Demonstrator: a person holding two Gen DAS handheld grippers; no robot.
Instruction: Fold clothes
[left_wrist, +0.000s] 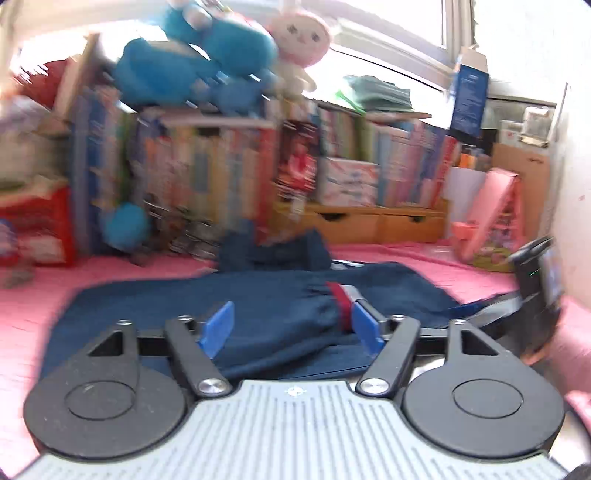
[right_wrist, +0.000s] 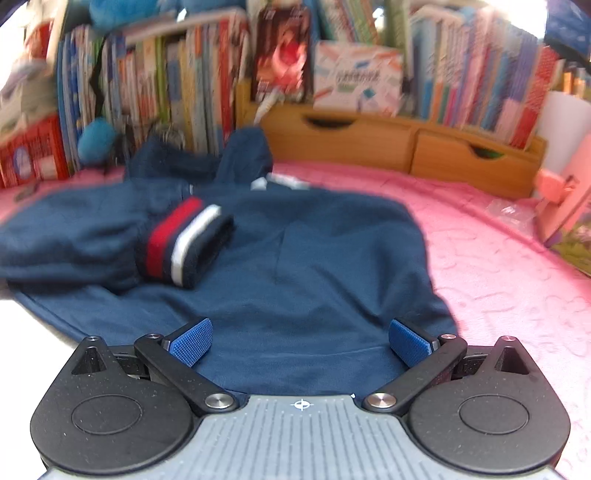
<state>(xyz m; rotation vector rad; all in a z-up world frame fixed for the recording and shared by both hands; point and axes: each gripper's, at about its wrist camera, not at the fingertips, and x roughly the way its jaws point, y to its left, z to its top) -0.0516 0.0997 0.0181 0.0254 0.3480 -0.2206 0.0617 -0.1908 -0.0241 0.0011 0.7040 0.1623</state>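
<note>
A navy hooded sweatshirt (right_wrist: 314, 251) lies flat on the pink bedspread (right_wrist: 498, 266). One sleeve is folded across its body, with a red, navy and white striped cuff (right_wrist: 184, 247) on top. My right gripper (right_wrist: 301, 343) is open and empty, low over the near hem. In the left wrist view the sweatshirt (left_wrist: 258, 306) lies ahead, and my left gripper (left_wrist: 293, 328) is open just above it, with the striped cuff (left_wrist: 341, 304) beside the right blue pad. The other gripper (left_wrist: 539, 280) shows at the right edge.
A row of books (right_wrist: 147, 81) and a wooden drawer unit (right_wrist: 369, 136) line the far side. Blue and pink plush toys (left_wrist: 207, 55) sit on top of the books. A pink box (left_wrist: 491, 214) stands at the right on the bedspread.
</note>
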